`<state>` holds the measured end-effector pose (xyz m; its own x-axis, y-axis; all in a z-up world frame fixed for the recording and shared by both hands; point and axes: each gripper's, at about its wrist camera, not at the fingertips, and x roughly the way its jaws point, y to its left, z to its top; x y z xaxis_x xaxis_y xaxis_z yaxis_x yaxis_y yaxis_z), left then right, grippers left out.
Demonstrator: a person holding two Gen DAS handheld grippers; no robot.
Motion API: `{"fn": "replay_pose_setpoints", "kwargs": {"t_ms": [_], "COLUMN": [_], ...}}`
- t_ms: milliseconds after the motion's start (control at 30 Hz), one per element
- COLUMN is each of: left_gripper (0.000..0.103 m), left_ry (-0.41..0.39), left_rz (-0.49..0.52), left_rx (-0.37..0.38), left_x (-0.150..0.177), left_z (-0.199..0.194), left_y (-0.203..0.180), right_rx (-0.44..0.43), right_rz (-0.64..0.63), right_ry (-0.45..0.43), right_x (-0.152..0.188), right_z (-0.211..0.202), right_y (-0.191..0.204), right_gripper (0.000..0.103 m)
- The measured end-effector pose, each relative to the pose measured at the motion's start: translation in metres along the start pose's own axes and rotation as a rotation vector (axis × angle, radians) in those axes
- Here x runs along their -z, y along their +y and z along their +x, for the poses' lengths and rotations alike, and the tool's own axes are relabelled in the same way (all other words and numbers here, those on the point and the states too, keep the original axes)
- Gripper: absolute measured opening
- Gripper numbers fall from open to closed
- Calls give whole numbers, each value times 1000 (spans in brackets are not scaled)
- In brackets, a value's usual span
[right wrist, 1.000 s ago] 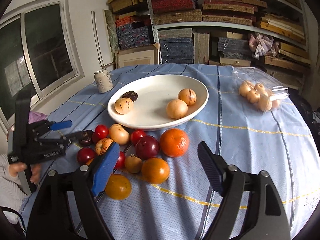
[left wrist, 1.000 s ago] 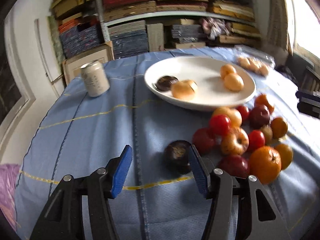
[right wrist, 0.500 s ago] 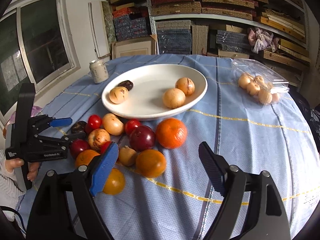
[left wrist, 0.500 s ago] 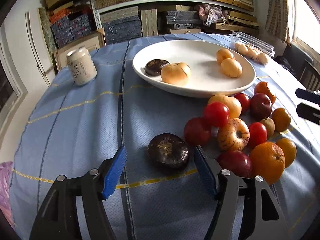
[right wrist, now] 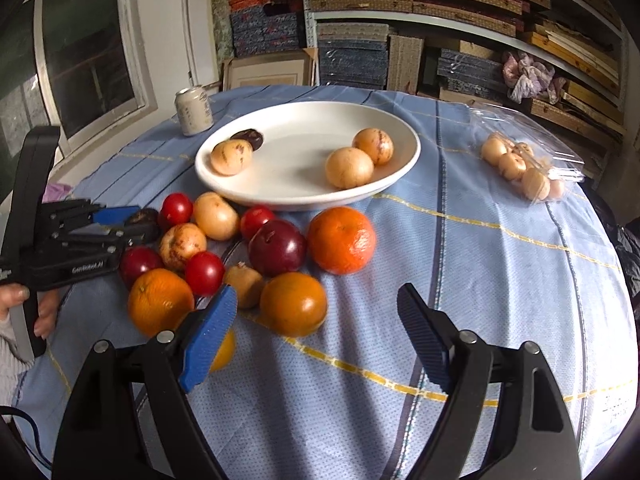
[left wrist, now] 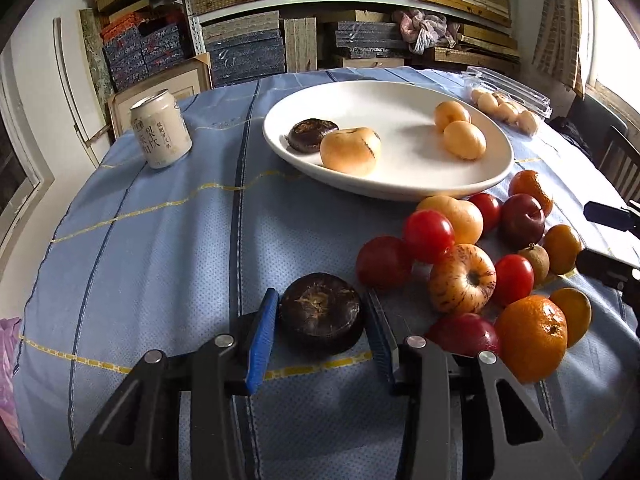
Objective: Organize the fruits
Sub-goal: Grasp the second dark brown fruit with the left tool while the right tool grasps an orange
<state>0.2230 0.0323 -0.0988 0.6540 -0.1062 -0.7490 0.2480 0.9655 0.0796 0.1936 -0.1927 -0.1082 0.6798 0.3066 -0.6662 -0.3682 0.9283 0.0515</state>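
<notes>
In the left wrist view, a pale metal can point(left wrist: 161, 134) with printed characters stands upright at the upper left on the worktop point(left wrist: 140, 248), which is covered by a dimpled blue cloth crossed by yellow and dark stripes. At the lower centre the left gripper point(left wrist: 320, 332) is closing its ribbed blue fingers point(left wrist: 262, 336) on a flat, round, dark brown fruit point(left wrist: 320, 316) with a rough dry top; both pads sit against its sides, and it lies on the cloth just left of the loose pile. Above it, a smooth white oval plate point(left wrist: 400, 188) holds four fruits: one dark flat one and three matte tan round ones. To the right, the pile mixes glossy red tomatoes, a streaked apple point(left wrist: 462, 278), dark plums and pebbly oranges.

In the right wrist view, the right gripper point(right wrist: 316, 336) hangs at the bottom with its fingers spread wide and nothing between them, above bare cloth right of the pile. At the far right lies a clear, crinkled plastic box point(right wrist: 532, 160) of small tan fruits.
</notes>
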Motion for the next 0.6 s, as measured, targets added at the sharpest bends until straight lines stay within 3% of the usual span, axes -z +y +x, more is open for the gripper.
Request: {"fn": "replay_pose_setpoints", "kwargs": {"t_ms": [100,267,500,533,567,600], "left_gripper": [43,43,43,43,43,43], "left_ry": [0,0,1,1,1,1], "left_rz": [-12,-11,-8,-7,-5,-4], "left_rx": [13,10,7,5,1,0], "left_x": [0,0,0,0,1,1], "left_z": [0,0,0,0,0,0], "left_y": [3,4,3,3,2,2], "right_rx": [-8,-32,-82,-89,-98,-99], "right_rz": [-29,-15,43,46,45,44], "right_ry": [6,47,74,78,78,76], "right_x": [3,6,5,5,4,4], "right_z": [-1,7,16,17,18,18], "right_y": [7,5,-1,-1,0,1], "right_gripper": [77,51,51,48,38,39]}}
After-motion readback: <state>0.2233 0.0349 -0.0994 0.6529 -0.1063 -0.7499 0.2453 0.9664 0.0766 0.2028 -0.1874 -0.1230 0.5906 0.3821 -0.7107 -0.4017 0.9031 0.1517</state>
